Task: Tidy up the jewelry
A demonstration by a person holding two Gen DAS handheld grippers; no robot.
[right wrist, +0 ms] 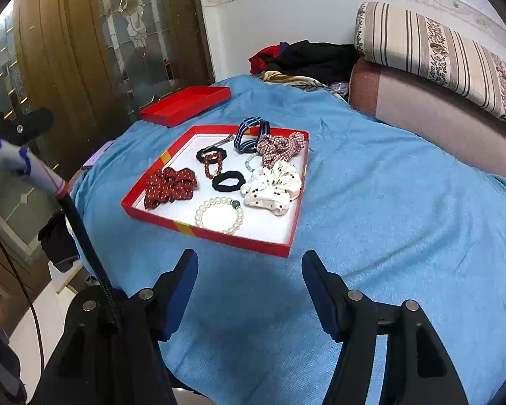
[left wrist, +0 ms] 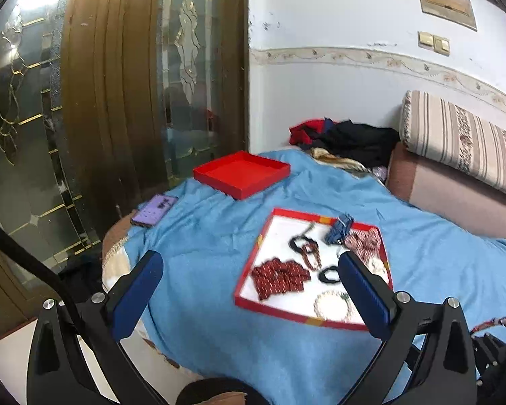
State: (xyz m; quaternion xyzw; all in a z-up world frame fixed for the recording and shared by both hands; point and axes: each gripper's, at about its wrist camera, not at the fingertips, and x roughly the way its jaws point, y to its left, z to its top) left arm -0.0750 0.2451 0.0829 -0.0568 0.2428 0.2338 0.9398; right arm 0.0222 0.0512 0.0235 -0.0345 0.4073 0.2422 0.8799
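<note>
Red tray (right wrist: pixel 288 246) of jewelry sits on the blue blanket (right wrist: pixel 388 202), dead ahead of right tool (right wrist: pixel 249 263), pearl bracelet (right wrist: pixel 219 214) nearest its tips. Left tool (left wrist: pixel 249 266) sees the tray off to its right. Both tools released, jaws spread, empty. Right looks nearer.

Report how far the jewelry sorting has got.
Barely started. Done: nothing visibly; the empty red lid holds no pieces. In hand: nothing; the left gripper and right gripper are both open and hover short of the tray. Left: the pearl bracelet, red scrunchie, white scrunchie and the rest all lie mixed in it.
</note>
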